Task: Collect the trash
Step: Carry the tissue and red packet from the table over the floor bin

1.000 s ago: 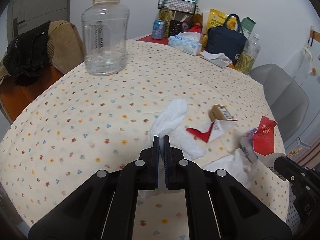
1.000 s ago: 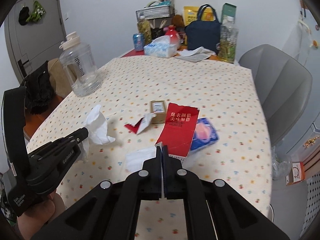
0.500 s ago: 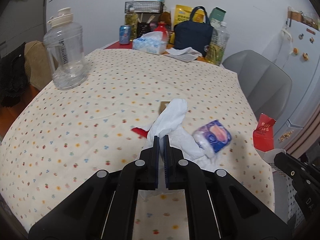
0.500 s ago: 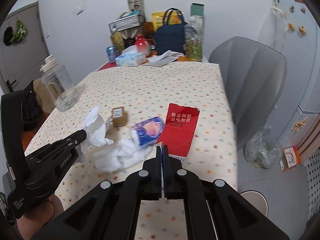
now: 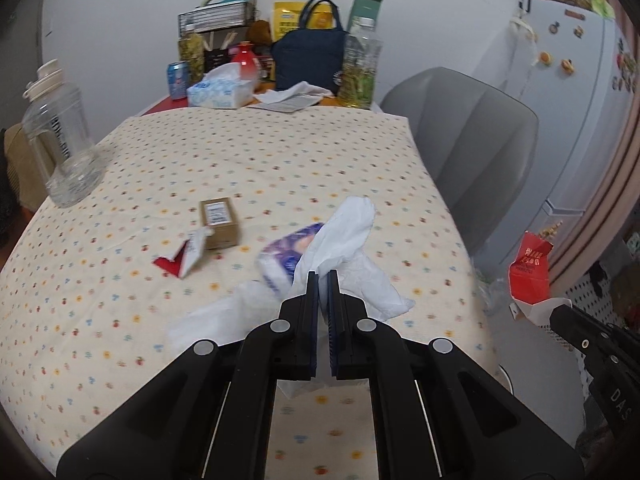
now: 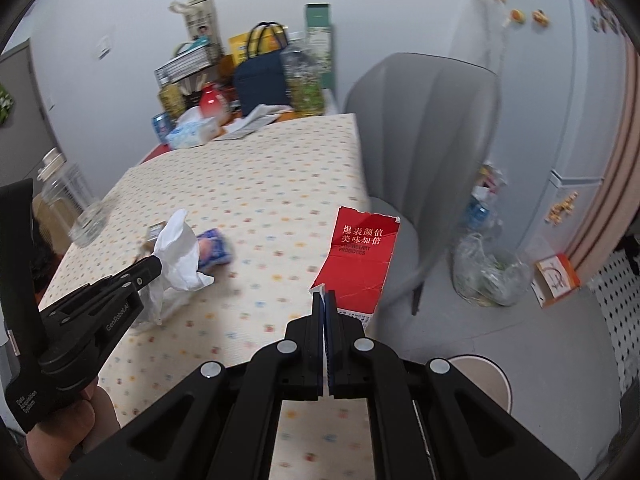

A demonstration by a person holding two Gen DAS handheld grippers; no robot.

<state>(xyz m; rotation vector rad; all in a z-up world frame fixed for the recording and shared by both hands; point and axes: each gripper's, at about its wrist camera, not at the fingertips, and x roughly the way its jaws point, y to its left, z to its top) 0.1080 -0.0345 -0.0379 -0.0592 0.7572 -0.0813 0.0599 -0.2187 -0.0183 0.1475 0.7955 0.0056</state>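
My left gripper [image 5: 323, 276] is shut on a crumpled white tissue [image 5: 344, 236], held above the table; it also shows in the right wrist view [image 6: 178, 252]. My right gripper [image 6: 325, 296] is shut on a torn red carton [image 6: 360, 256], held past the table's right edge; the carton shows at the right of the left wrist view [image 5: 528, 272]. On the dotted tablecloth [image 5: 240, 168] lie a blue-purple packet [image 5: 280, 256], a small brown box [image 5: 219, 222], a red-and-white wrapper scrap [image 5: 180, 260] and another white tissue [image 5: 216, 320].
A grey chair [image 6: 420, 128] stands at the table's right side. A clear plastic bag of rubbish [image 6: 488, 272] lies on the floor beside it, and a round bin rim [image 6: 480, 372] shows below my right gripper. A large clear jug [image 5: 60, 140] stands left; clutter lines the table's far end.
Both grippers have swung to the right with their loads. The red carton has gone from over the table to beyond its right edge, and the floor and rubbish bag have come into view.
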